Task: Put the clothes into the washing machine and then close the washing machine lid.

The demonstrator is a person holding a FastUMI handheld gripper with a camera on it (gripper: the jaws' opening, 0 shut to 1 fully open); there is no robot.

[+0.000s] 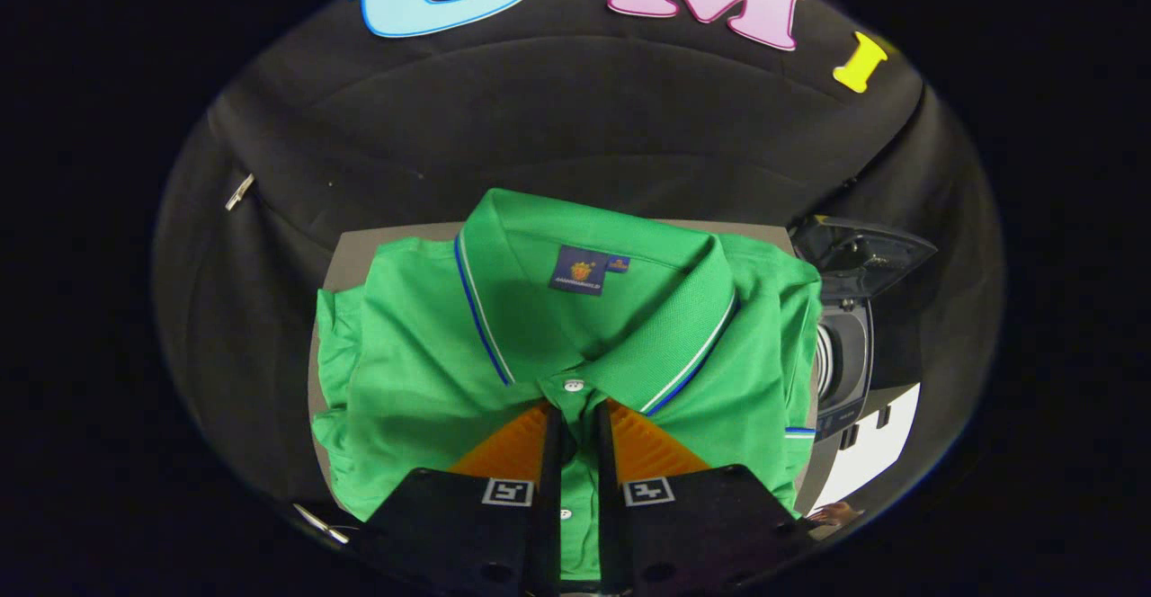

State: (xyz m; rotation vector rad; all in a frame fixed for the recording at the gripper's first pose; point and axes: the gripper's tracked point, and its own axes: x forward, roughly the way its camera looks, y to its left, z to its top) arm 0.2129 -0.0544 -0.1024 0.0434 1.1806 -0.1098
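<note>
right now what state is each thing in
green polo shirt: folded, collar up, lying flat on the table
washing machine: lid raised, drum open
gripper: nearly shut, fingers over the shirt's button placket, a narrow strip of it between them

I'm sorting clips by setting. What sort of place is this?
Likely a staged laundry booth, not a home: black cloth wall, folded green polo shirt on a small grey table, dark washing machine with lid up. The gripper pinches the shirt's placket.

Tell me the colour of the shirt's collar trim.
Blue and white stripes on the green shirt collar, gripper view.
</note>
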